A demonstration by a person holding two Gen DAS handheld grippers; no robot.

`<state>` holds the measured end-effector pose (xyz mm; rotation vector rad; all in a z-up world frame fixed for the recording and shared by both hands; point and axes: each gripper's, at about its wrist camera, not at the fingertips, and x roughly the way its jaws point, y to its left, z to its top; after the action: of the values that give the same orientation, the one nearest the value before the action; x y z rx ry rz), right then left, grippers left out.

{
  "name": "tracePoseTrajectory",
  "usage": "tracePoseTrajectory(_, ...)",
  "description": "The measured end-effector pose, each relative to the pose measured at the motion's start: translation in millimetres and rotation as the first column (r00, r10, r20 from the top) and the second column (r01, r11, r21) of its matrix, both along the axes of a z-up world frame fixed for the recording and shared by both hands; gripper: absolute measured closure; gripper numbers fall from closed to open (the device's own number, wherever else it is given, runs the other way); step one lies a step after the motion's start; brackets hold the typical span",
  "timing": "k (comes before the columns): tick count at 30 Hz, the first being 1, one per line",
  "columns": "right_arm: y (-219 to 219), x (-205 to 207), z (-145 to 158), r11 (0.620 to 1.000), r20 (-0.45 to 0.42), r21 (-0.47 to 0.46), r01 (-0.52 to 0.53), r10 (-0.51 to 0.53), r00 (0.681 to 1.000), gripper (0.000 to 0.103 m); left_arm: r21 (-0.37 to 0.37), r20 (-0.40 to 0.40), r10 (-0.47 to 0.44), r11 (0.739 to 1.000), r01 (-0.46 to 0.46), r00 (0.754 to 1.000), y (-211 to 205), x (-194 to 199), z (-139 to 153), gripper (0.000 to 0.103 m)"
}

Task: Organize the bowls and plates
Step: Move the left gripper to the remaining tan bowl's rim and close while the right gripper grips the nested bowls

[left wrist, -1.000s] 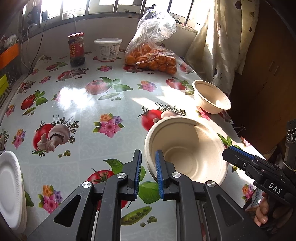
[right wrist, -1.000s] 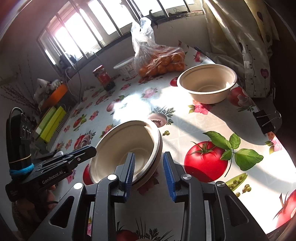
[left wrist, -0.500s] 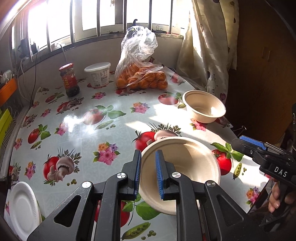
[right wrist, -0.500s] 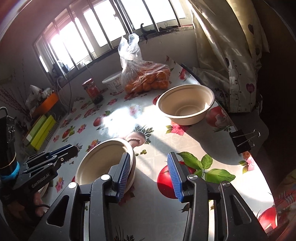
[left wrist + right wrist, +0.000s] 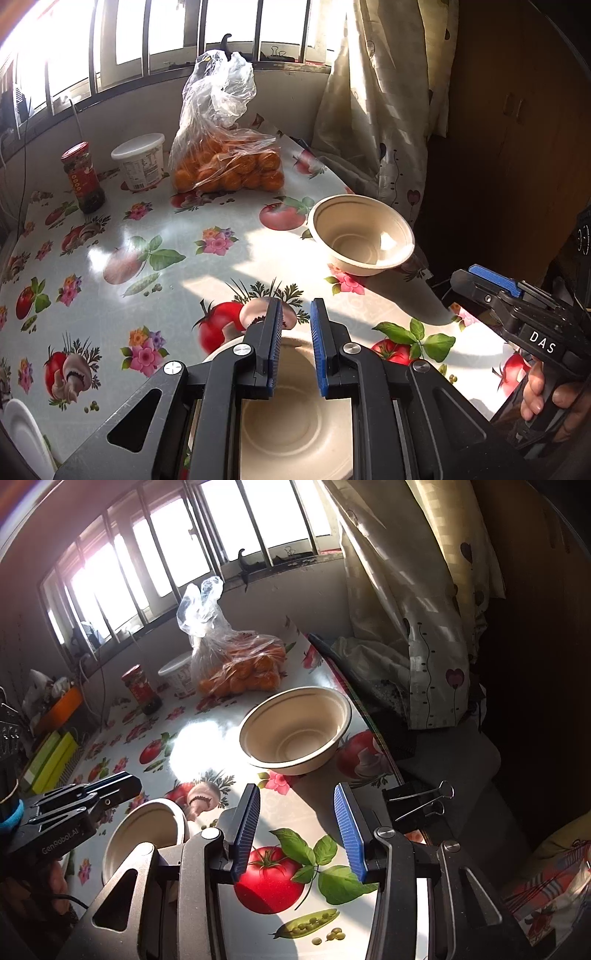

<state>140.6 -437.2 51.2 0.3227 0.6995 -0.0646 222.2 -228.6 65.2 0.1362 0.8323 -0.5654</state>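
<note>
Nearer me than the deep beige pulp bowl (image 5: 295, 731) at the flowered oilcloth table's (image 5: 147, 266) edge, my left gripper (image 5: 295, 332) pinches the shallow beige pulp bowl's (image 5: 291, 428) rim: light, stiff, crushable. My right gripper (image 5: 297, 827) gapes, empty.

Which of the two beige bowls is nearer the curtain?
The deeper bowl standing free at the table's edge; the shallower bowl sits by the left tool.

The left tongs (image 5: 296, 334) hide much of the near bowl (image 5: 291, 439).

Bowl (image 5: 364, 236) near table (image 5: 155, 266) right edge; orange bag (image 5: 225, 162) behind it
</note>
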Motion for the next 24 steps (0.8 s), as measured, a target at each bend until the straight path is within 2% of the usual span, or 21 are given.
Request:
tracePoseTrajectory(8,-20.6,21.9,-2.6,1.000,-0.011,-0.011,0.004,-0.004,1.000,0.063,-0.003,-0.045,0.013,1.000,-0.013,0.999,-29.9,25.1,-5.7,0.087)
tracePoseTrajectory(10,-25.2,28.3,-5.5,1.000,-0.020,-0.009,-0.002,0.002,1.000,0.068,-0.005,-0.058,0.011,1.000,-0.011,0.998,-36.2,30.4,-6.5,0.087)
tracePoseTrajectory(12,-29.5,35.6,-9.5,1.000,-0.031,-0.002,-0.005,0.005,1.000,0.079,-0.001,-0.069,0.019,1.000,-0.019,0.997,-42.6,36.4,-7.6,0.087)
tracePoseTrajectory(16,-35.6,45.6,-15.7,1.000,-0.046,0.023,-0.007,0.008,0.999,0.080,-0.010,-0.102,0.009,1.000,-0.010,0.995,-52.0,45.3,-10.7,0.087)
tracePoseTrajectory(20,-37.7,47.9,-18.1,1.000,-0.051,0.027,-0.003,0.005,0.999,0.080,0.005,-0.092,0.010,1.000,-0.010,0.996,-52.9,43.8,-12.7,0.087)
tracePoseTrajectory(24,-43.4,53.6,-22.9,0.999,-0.062,0.050,0.010,-0.007,0.998,0.080,0.001,-0.114,0.015,1.000,-0.015,0.993,-54.7,47.2,-17.9,0.087)
